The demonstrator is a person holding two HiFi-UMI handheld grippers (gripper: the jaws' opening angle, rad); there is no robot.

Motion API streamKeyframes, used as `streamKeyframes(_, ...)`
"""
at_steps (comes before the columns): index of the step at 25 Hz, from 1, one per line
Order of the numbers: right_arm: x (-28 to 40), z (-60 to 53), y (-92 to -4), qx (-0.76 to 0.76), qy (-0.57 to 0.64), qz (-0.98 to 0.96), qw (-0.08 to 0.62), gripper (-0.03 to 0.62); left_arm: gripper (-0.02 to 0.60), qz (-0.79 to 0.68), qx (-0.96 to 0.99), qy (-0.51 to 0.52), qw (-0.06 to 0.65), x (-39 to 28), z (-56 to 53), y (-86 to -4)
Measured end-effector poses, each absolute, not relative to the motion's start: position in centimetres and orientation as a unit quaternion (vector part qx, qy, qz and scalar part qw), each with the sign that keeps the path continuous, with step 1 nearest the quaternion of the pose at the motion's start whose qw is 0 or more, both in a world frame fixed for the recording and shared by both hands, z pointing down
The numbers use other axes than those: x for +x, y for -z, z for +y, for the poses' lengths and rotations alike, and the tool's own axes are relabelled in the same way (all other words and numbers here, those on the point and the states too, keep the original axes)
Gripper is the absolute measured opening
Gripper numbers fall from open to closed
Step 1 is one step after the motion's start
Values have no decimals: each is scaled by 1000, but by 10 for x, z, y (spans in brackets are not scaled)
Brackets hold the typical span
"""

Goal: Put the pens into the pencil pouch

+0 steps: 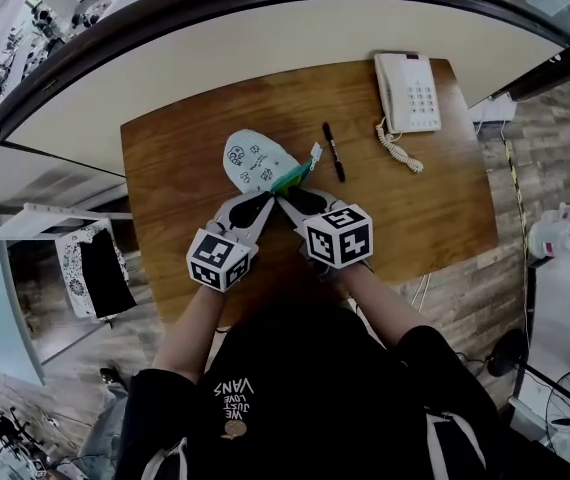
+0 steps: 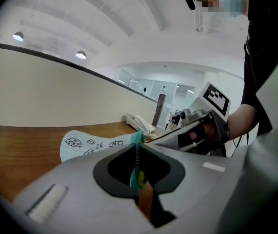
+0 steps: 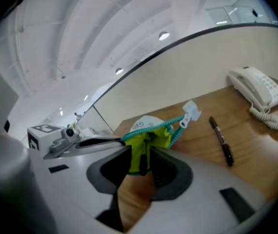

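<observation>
The white doodle-print pouch [image 1: 248, 158] lies on the wooden table [image 1: 425, 208], its teal zipper mouth [image 1: 293, 178] facing me. My left gripper [image 1: 263, 206] is shut on the zipper edge [image 2: 138, 143] and lifts it. My right gripper [image 1: 287, 204] is at the mouth; in the right gripper view a dark pen [image 3: 142, 162] stands between its jaws, reaching into the yellow-green lining [image 3: 154, 136]. The right gripper [image 3: 140, 150] is open, with lining showing beside the pen. A second black pen [image 1: 334, 151] [image 3: 221, 140] lies on the table right of the pouch.
A white desk phone [image 1: 410, 90] with a coiled cord [image 1: 399, 148] sits at the table's far right corner. A curved cream partition [image 1: 265, 58] backs the table. A cabinet [image 1: 90, 268] stands to the left on the floor, a fan [image 1: 565, 393] at lower right.
</observation>
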State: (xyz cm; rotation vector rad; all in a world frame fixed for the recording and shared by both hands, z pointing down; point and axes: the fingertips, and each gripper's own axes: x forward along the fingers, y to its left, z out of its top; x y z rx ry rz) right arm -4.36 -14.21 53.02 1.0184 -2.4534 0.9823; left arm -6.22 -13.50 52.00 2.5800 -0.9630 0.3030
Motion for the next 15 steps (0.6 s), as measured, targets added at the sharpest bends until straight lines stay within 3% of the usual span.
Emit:
streamKeyframes(4,-19,-151,-523,390,-327,-851,133,92,28,-348,912,-104,189,-64,-139,-522)
streamKeyframes(11,65,-171,-572,497,-260,-786,261,91,28,-361,905,-108,198,-66,-147,-526)
streamKeyframes(15,89,-181,-596,517,-256,-762,295,92,29,-366,902,-110,202,-66,-150,-529)
